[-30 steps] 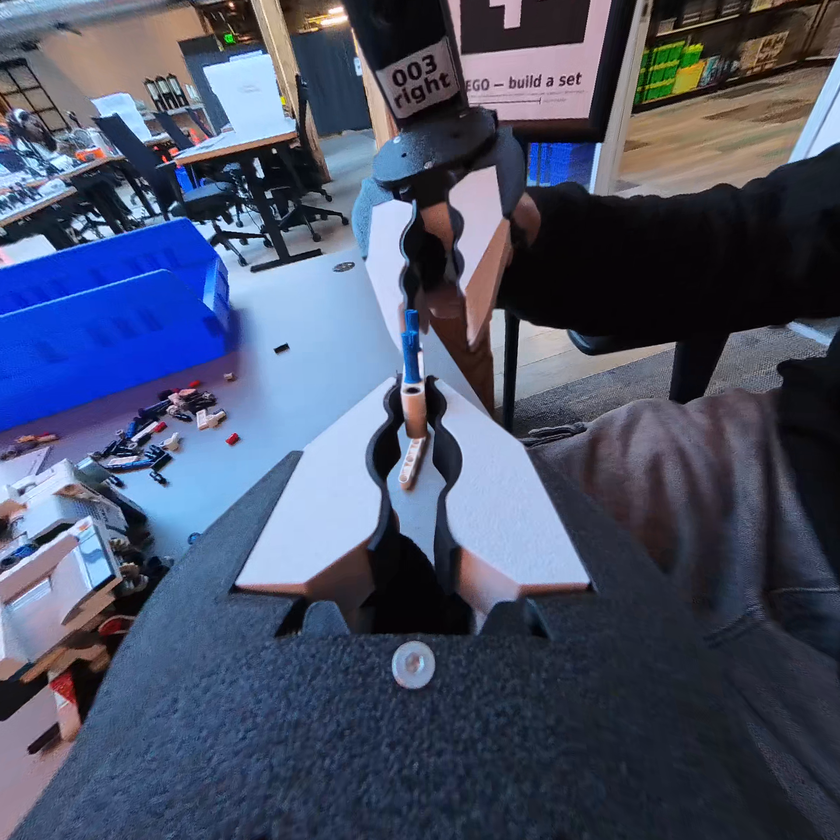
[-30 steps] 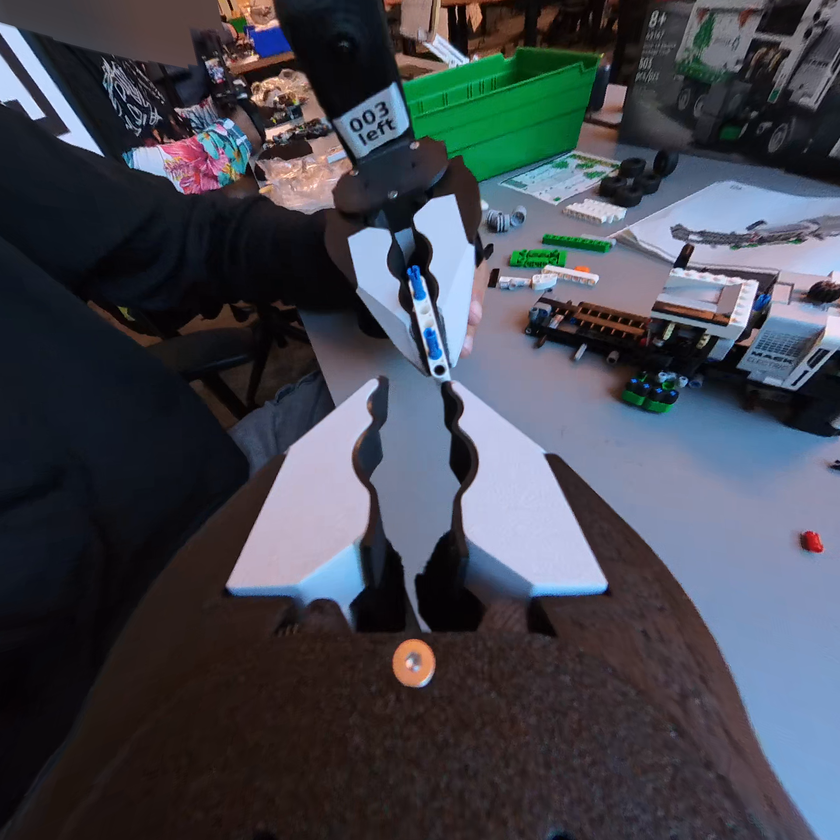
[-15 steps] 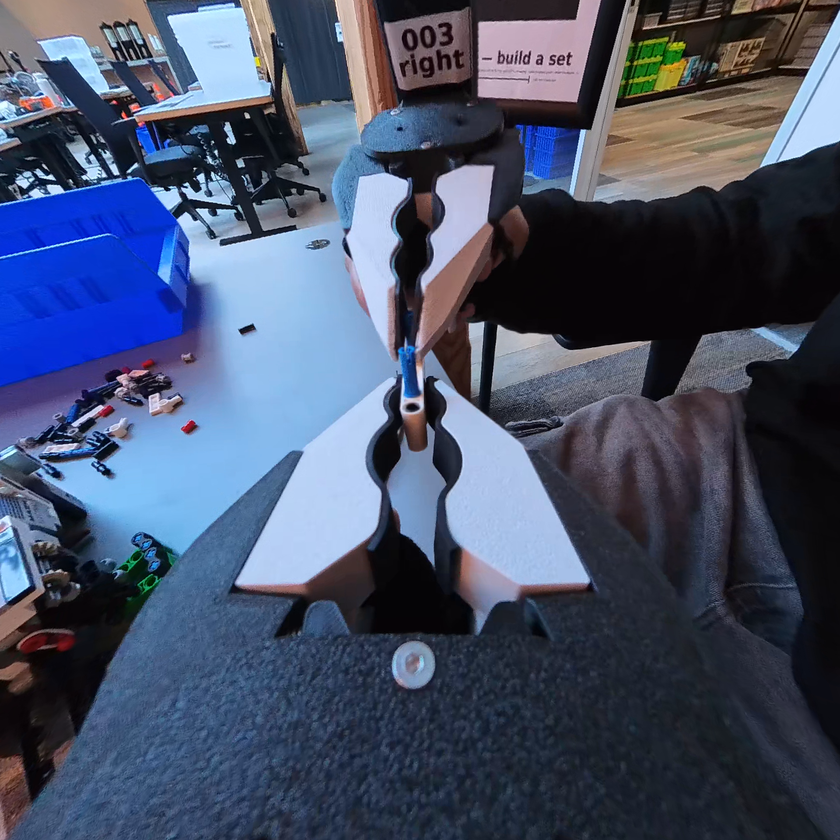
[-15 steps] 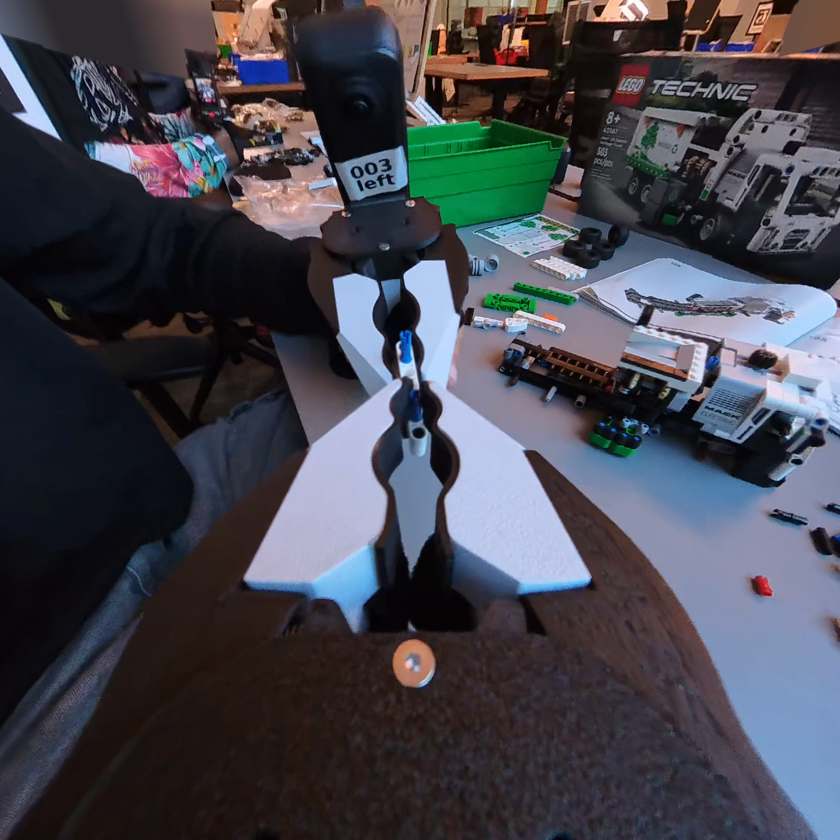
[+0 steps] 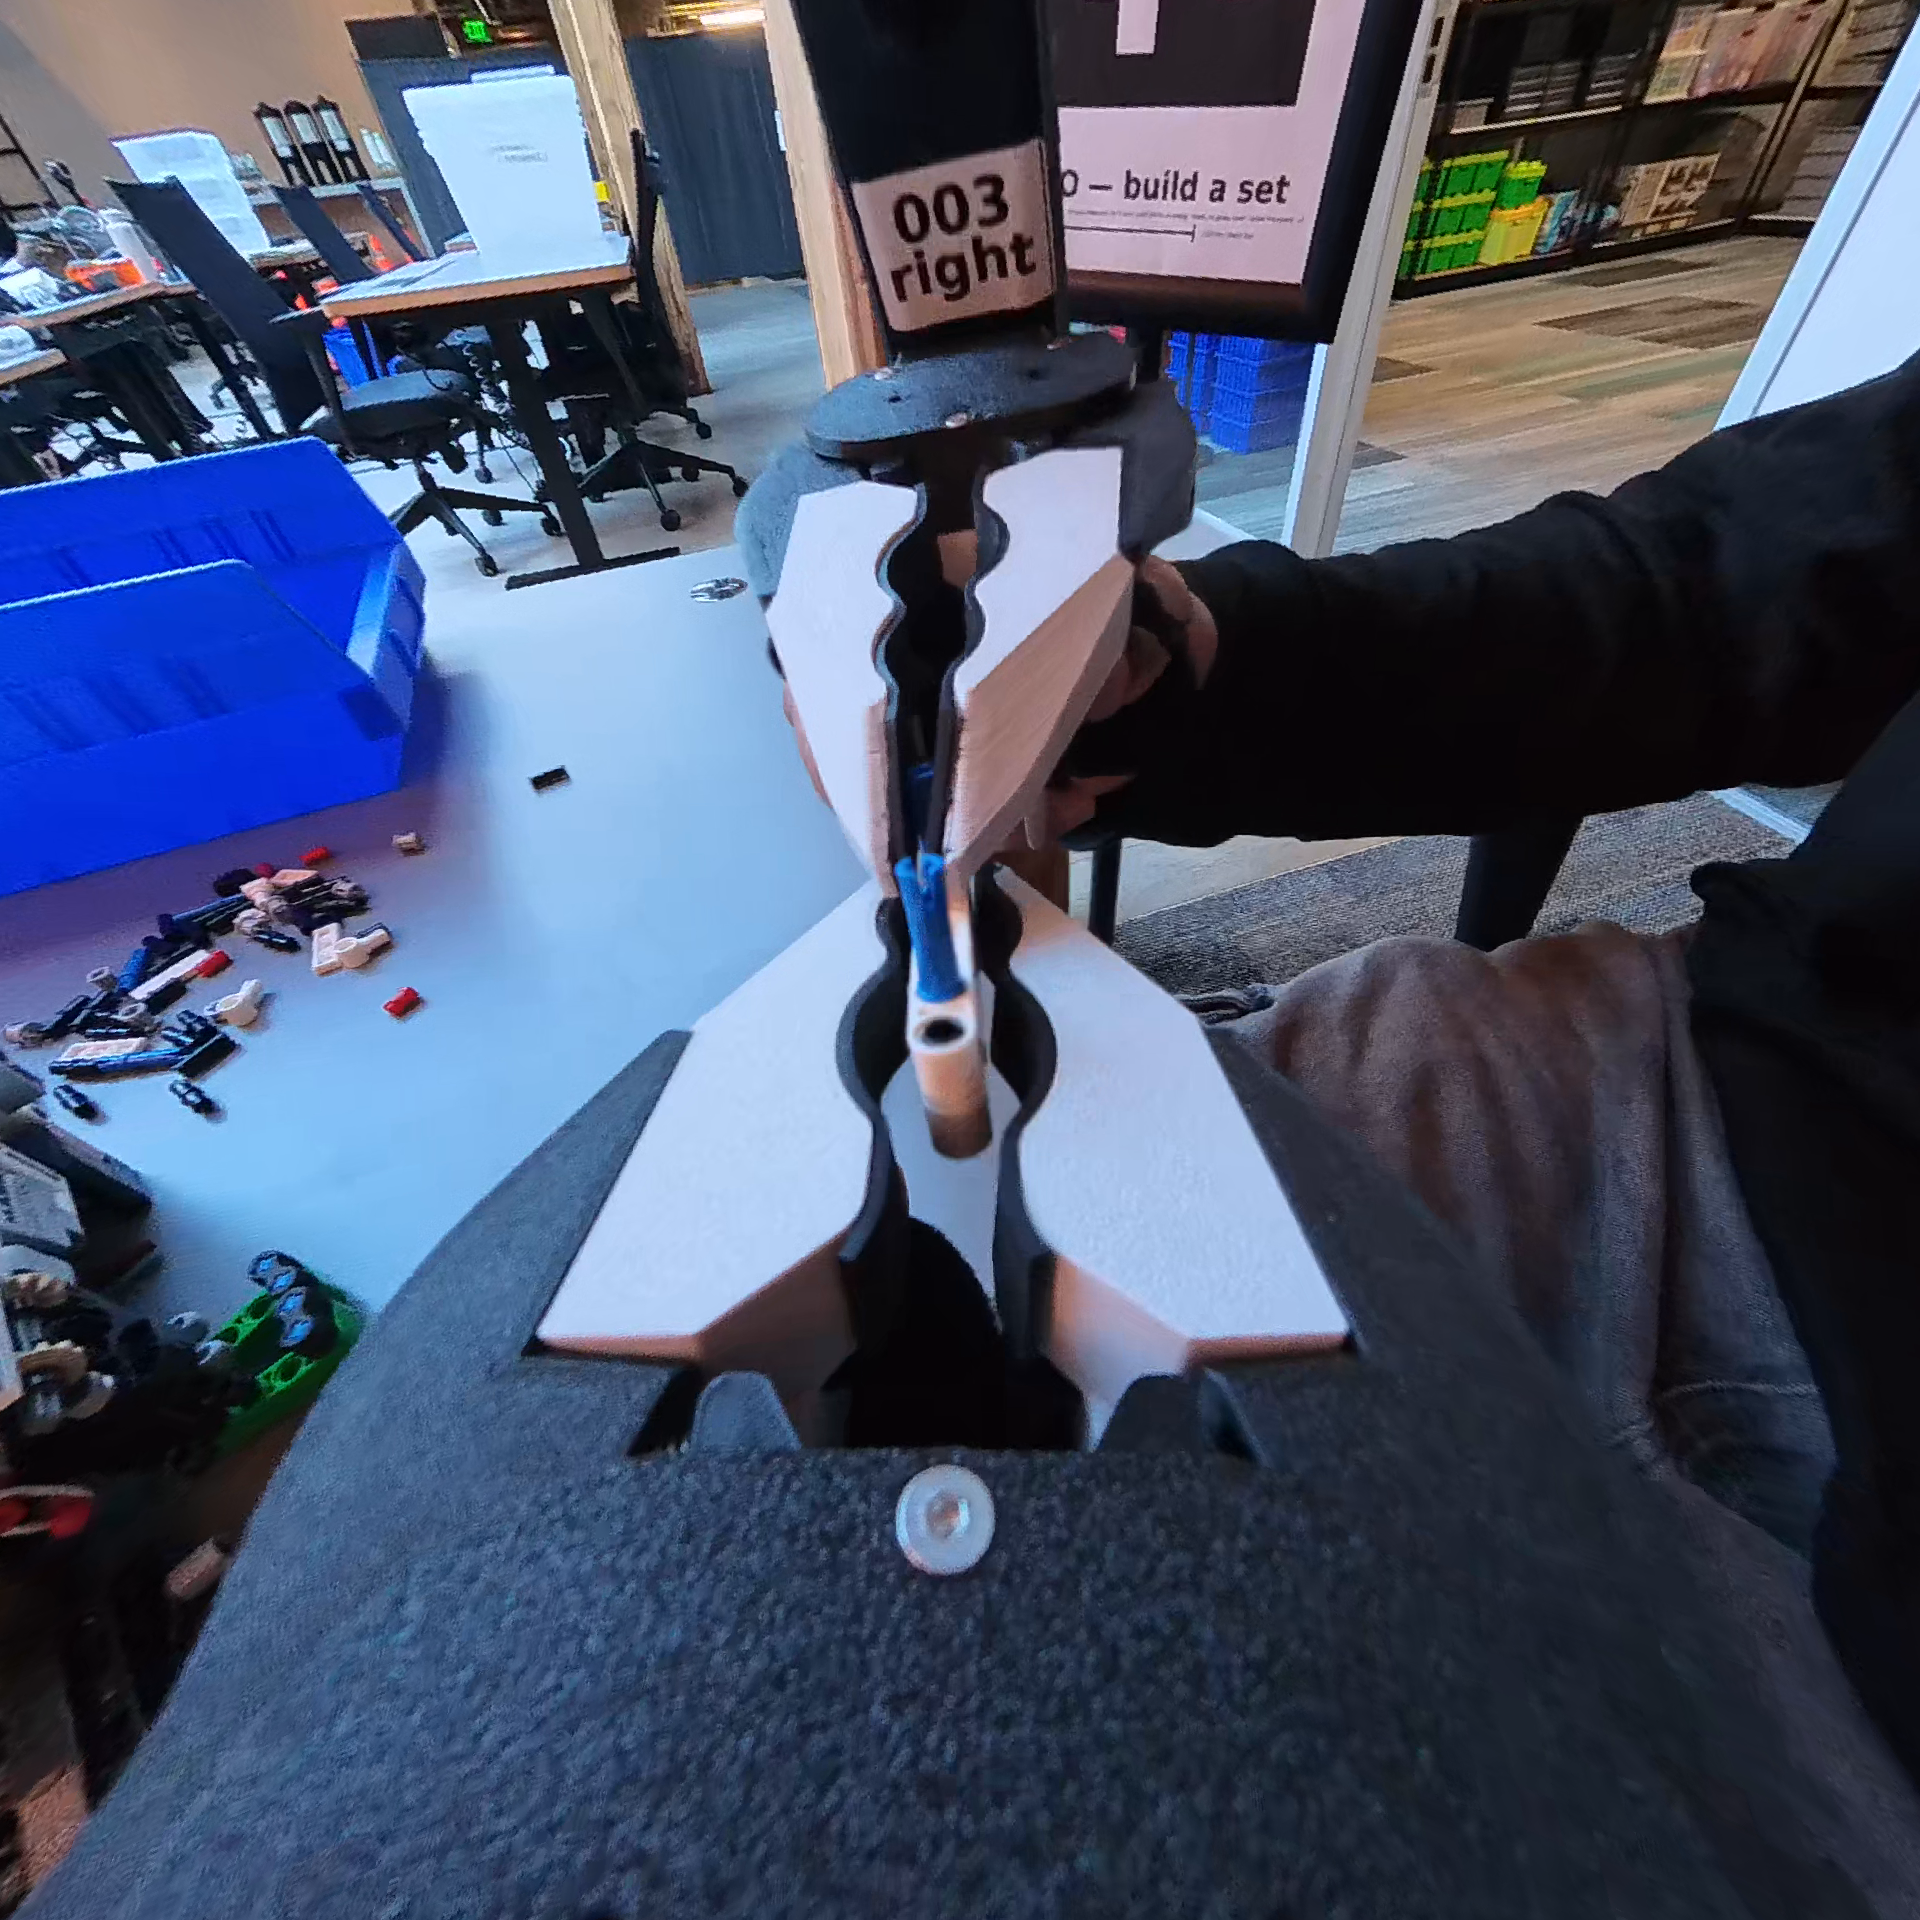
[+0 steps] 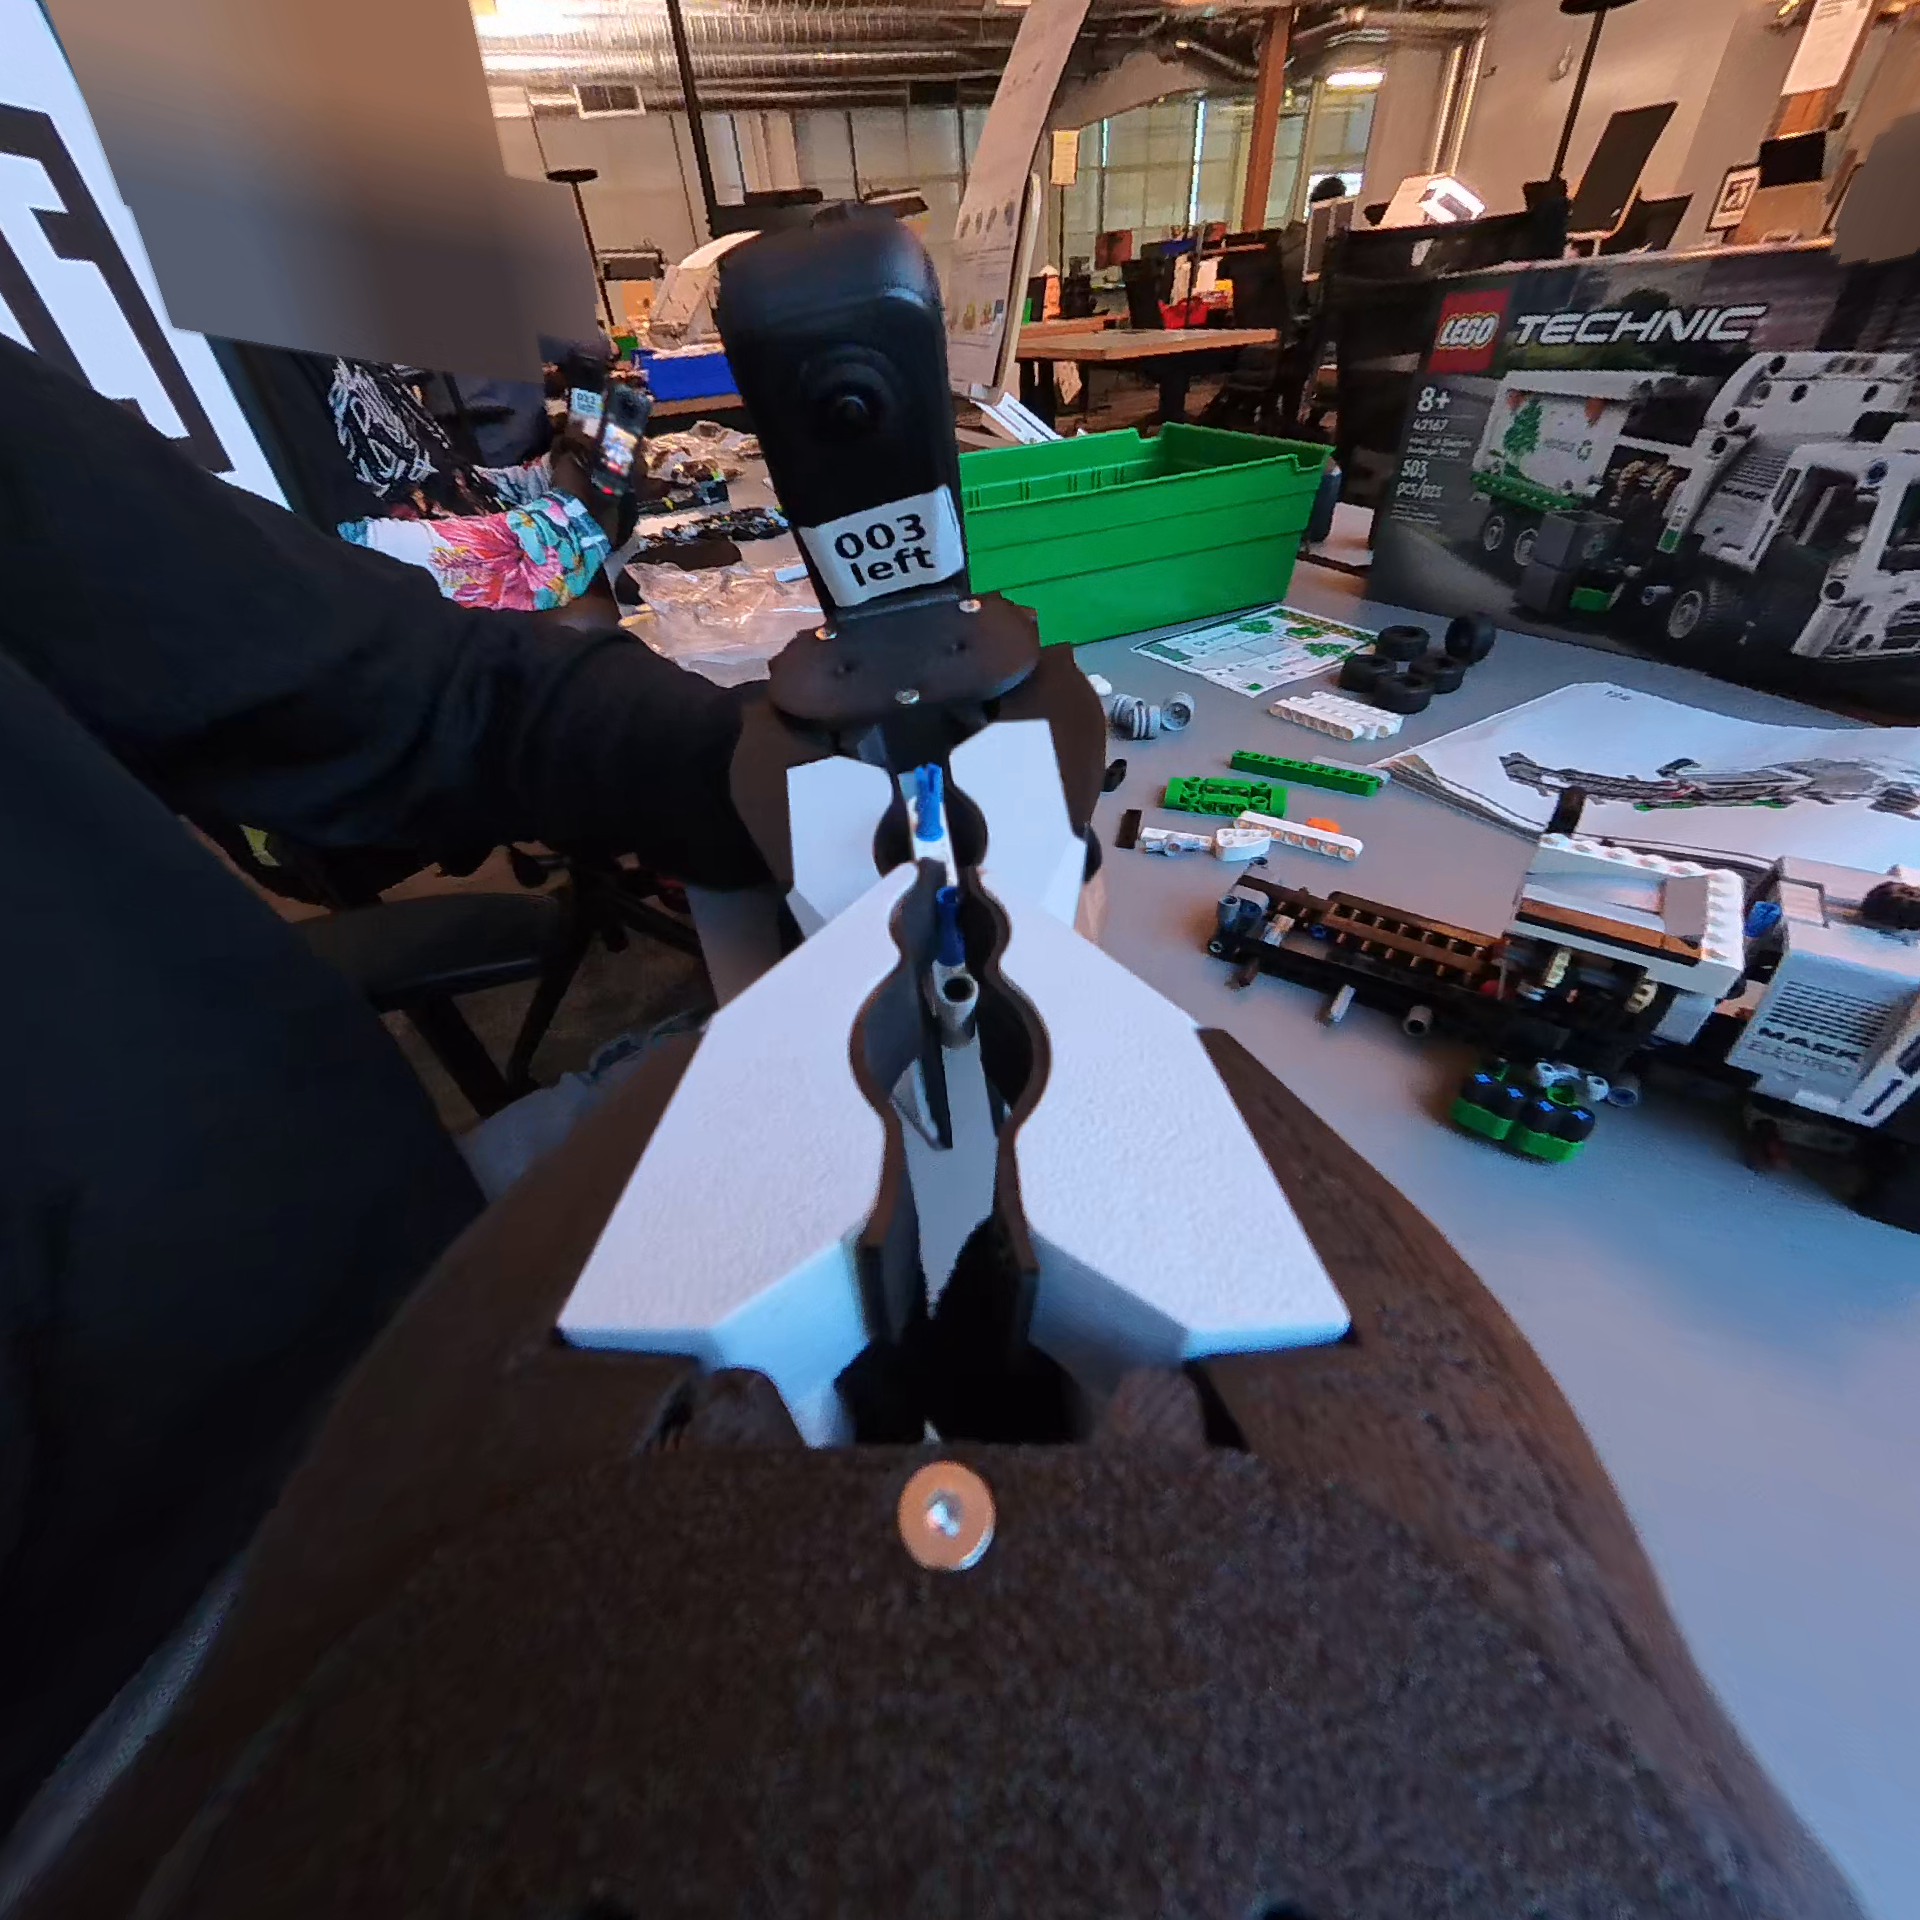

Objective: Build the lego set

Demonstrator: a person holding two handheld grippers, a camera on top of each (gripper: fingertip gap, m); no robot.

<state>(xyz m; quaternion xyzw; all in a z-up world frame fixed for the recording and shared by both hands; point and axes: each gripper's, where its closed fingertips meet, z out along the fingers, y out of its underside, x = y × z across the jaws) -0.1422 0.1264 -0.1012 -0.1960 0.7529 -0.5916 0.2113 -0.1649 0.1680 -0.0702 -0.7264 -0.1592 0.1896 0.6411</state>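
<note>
My left gripper [image 5: 943, 896] is shut on a short white lego beam [image 5: 943, 1060] with blue pins [image 5: 925, 920], held in the air over the table edge. My right gripper [image 6: 940, 883] meets it tip to tip and is shut on the other end of the same beam [image 6: 956, 1003]; a blue pin [image 6: 945, 912] shows at its fingertips. In the left wrist view the right gripper [image 5: 925, 847] comes down from above. In the right wrist view the left gripper [image 6: 925, 831] faces me. The part-built white truck [image 6: 1621, 935] stands on the grey table [image 6: 1558, 1351] to the right.
Blue bins [image 5: 187, 665] and loose small pieces [image 5: 208, 956] lie on the table's left side. A green bin [image 6: 1132, 520], the set's box [image 6: 1662, 457], an open booklet [image 6: 1662, 769], black tyres [image 6: 1403, 665] and green pieces [image 6: 1517, 1117] lie around the truck. The person's lap [image 5: 1507, 1143] is below the grippers. The left gripper's tips are roughly 5 cm from the right gripper's. Left tips and right tips are each some 20 cm from the part-built white truck [image 6: 1621, 935].
The right gripper was open and apart from the beam one second ago. It has moved in onto the beam's free end and shut on it. The left gripper kept its hold.
</note>
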